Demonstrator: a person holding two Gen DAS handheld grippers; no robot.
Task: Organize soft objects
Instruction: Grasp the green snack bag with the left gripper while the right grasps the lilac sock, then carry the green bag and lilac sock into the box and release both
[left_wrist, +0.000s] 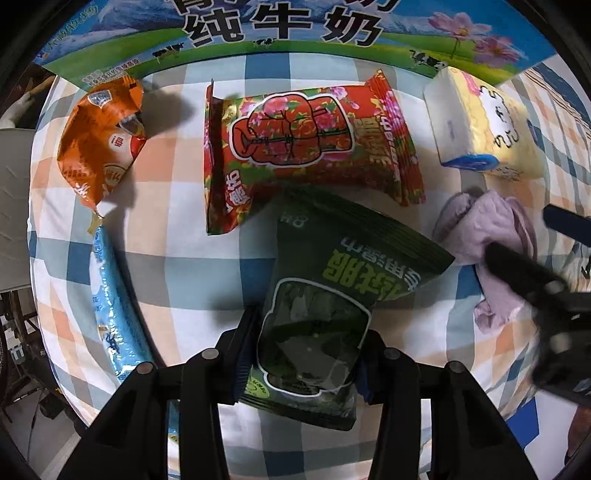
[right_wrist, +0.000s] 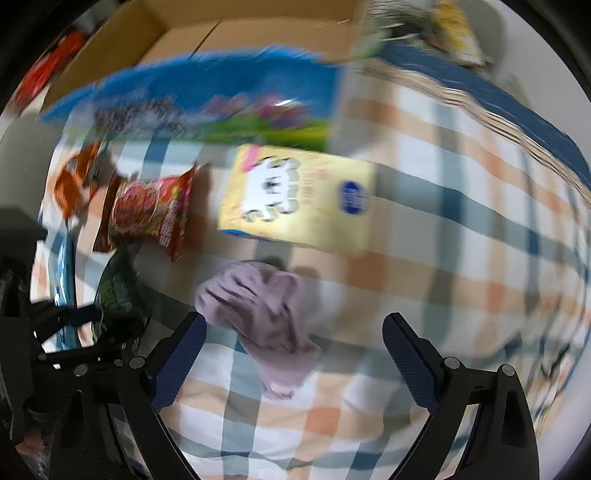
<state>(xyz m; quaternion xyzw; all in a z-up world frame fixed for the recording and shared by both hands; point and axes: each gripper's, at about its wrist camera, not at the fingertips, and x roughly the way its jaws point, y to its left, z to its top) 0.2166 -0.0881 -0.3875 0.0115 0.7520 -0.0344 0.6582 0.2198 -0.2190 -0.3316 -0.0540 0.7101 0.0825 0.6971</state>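
The green packet (left_wrist: 325, 295) is clamped between the 2 fingers of the left gripper (left_wrist: 306, 350), lifted over the checked cloth (left_wrist: 177, 258), its far end just below the red packet (left_wrist: 310, 147). The right gripper (right_wrist: 295, 362) hangs with its jaws spread wide, the purple cloth (right_wrist: 262, 314) lying crumpled between them. Nearby lies a yellow tissue pack (right_wrist: 303, 199).
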